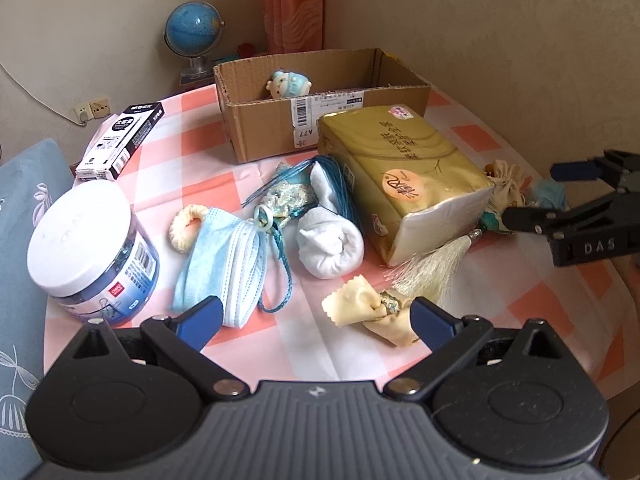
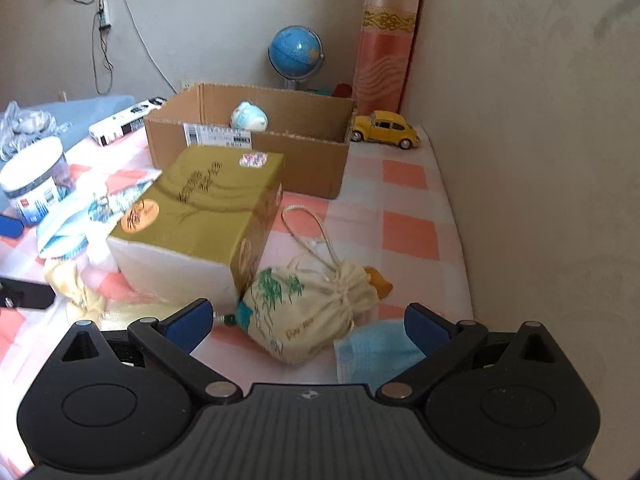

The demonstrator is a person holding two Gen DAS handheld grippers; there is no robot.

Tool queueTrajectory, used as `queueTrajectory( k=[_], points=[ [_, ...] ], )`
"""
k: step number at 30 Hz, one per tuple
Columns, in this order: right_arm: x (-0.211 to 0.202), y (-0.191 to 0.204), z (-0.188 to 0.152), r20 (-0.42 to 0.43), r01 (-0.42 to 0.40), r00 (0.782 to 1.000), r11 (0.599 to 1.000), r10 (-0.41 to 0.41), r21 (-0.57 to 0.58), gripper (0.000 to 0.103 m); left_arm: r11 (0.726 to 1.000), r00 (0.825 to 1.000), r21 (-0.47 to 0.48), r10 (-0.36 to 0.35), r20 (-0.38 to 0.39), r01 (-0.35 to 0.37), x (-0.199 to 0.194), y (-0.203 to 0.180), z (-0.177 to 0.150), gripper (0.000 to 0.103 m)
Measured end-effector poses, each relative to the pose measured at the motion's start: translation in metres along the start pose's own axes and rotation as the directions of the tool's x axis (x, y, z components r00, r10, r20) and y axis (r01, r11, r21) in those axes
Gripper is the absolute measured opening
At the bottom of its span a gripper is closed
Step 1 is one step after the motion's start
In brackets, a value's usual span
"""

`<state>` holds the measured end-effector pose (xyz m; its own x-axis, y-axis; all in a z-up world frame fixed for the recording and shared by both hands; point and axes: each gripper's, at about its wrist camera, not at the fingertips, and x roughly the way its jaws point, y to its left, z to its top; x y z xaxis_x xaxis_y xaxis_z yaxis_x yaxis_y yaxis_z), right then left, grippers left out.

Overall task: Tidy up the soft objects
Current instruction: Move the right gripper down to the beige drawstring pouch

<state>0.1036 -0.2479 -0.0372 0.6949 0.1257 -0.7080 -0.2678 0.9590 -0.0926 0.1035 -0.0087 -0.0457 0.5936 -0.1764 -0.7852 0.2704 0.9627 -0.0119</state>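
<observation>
Covering the checked tablecloth [image 1: 280, 340], soft clutter. Lying between wide-open, empty right gripper [image 2: 306, 326] fingers: light, squashy drawstring pouch [image 2: 312, 312], needing pinching mid-body. Left gripper [image 1: 316, 320] hovering agape, empty, beside cream bow [image 1: 368, 312].

Soft, diffuse daylight is filling both views; no hard shadows are showing on the checked tablecloth [image 1: 312, 344]. Faint glare is sitting on the white jar lid [image 1: 80, 232] at left of the left wrist view. Fisheye distortion is bending the walls and table edge, and dark vignetting is cutting the frame corners. In the right wrist view, motion blur is smearing the gold tissue pack [image 2: 200, 216] and the items at centre left.
</observation>
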Motion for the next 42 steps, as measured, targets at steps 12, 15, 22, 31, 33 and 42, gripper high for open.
queueTrajectory(
  k=[12, 15, 22, 31, 33, 42],
  points=[
    [0.036, 0.019, 0.002, -0.057, -0.123, 0.992, 0.982, 0.116, -0.143, 0.103, 1.0, 1.0, -0.012, -0.01, -0.015, 0.009, 0.007, 0.002, 0.002, 0.099],
    [0.035, 0.026, -0.004, -0.074, -0.125, 0.991, 0.979, 0.115, -0.162, 0.103, 1.0, 1.0, -0.016, -0.012, -0.016, 0.011, 0.008, 0.003, 0.002, 0.099],
    [0.017, 0.035, -0.023, -0.131, -0.189, 0.976, 0.974, 0.173, -0.123, 0.103, 1.0, 1.0, -0.02, -0.02, -0.015, 0.019, 0.007, 0.004, 0.001, 0.099],
    [0.013, 0.04, 0.01, -0.021, -0.111, 0.994, 0.964, 0.109, -0.242, 0.103, 0.999, 0.999, -0.03, -0.039, -0.003, 0.039, 0.003, 0.005, -0.001, 0.1],
    [0.022, 0.046, 0.012, -0.038, -0.139, 0.99, 0.949, 0.134, -0.283, 0.103, 0.998, 0.999, -0.04, -0.041, -0.006, 0.041, 0.003, 0.008, -0.002, 0.099],
    [0.022, 0.06, -0.006, -0.156, -0.216, 0.972, 0.939, 0.179, -0.269, 0.103, 0.997, 0.999, -0.065, -0.046, -0.011, 0.045, 0.006, 0.018, -0.005, 0.099]
  ],
)
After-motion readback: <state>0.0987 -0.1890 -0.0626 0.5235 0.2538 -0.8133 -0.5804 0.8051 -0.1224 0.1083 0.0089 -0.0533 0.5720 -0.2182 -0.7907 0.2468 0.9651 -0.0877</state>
